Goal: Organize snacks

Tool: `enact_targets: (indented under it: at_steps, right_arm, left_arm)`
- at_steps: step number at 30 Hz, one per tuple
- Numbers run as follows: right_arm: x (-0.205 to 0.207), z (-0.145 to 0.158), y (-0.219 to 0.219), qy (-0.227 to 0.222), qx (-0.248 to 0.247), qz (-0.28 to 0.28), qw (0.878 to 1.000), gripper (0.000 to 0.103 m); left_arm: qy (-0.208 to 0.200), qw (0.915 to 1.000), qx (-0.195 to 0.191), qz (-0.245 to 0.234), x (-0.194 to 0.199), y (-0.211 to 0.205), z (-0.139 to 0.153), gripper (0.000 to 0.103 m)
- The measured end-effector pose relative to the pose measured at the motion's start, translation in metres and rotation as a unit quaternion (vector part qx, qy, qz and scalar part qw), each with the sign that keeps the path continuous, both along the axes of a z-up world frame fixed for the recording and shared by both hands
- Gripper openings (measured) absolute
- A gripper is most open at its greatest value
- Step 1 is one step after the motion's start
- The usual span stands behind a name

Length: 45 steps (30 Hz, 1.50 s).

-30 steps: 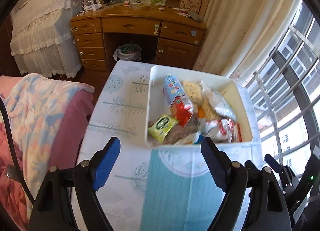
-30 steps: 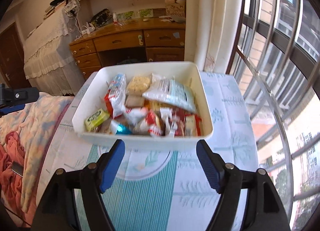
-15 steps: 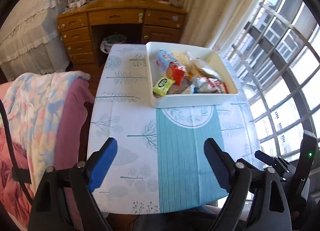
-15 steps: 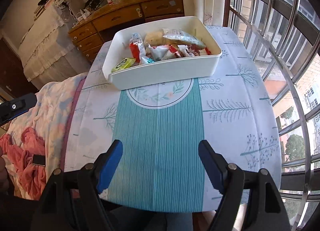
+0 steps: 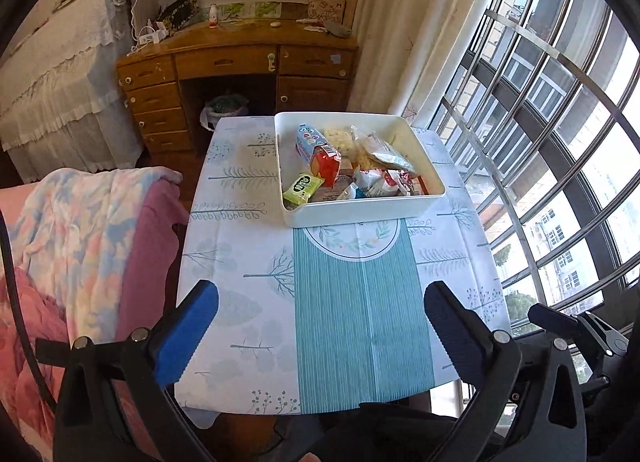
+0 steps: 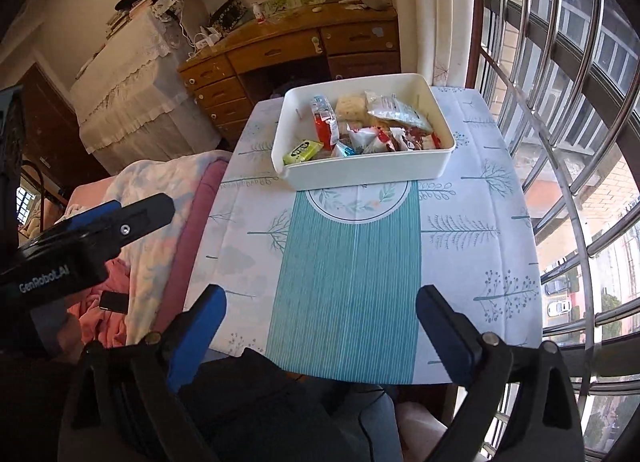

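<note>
Both grippers have pulled back from the white bin [image 5: 362,210] since a second ago, when its near wall sat right at my fingertips; now a long stretch of tablecloth [image 5: 352,302] lies between us. I'm looking down along the left gripper [image 5: 320,326]: its jaws are opening, wide apart, nothing between them but the teal stripe of the cloth. Same story on the right gripper [image 6: 320,322], jaws opening, blue pads spread, empty over the near table edge. The bin stands at the far end of the table, well apart from both sets of fingers, sitting partly on the round leaf print. Inside it I see the snacks [image 6: 360,129] heaped together: a yellow-green packet [image 5: 303,189] in the near left corner, a red pack [image 5: 326,167] leaning behind it, a silvery bag [image 6: 398,114] toward the far right. In the right view the left gripper's side shows at the left edge, beside the pink blanket [image 6: 160,197]. Wooden desk [image 5: 240,61] beyond the table, window bars on the right.
</note>
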State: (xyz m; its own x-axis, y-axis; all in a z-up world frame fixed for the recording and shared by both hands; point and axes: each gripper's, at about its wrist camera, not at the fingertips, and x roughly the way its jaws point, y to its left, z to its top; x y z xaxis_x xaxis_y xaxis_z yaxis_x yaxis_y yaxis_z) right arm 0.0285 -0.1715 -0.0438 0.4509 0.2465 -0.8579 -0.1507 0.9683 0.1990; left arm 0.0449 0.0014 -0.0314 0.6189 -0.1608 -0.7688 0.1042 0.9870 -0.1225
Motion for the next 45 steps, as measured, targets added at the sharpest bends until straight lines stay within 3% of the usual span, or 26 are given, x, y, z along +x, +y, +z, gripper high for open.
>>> enact_targets:
  at_steps: [16,45]
  right_arm:
    - [0.011,0.007,-0.010,-0.042,0.001,-0.006,0.999,0.098]
    - [0.023,-0.003,-0.018,-0.025,0.000,-0.011,1.000,0.100]
  left_arm:
    - [-0.045,0.9981,0.018,0.039,-0.004,-0.013,0.014,0.102]
    - [-0.049,0.9978,0.025,0.037,0.005,-0.020,0.016,0.102]
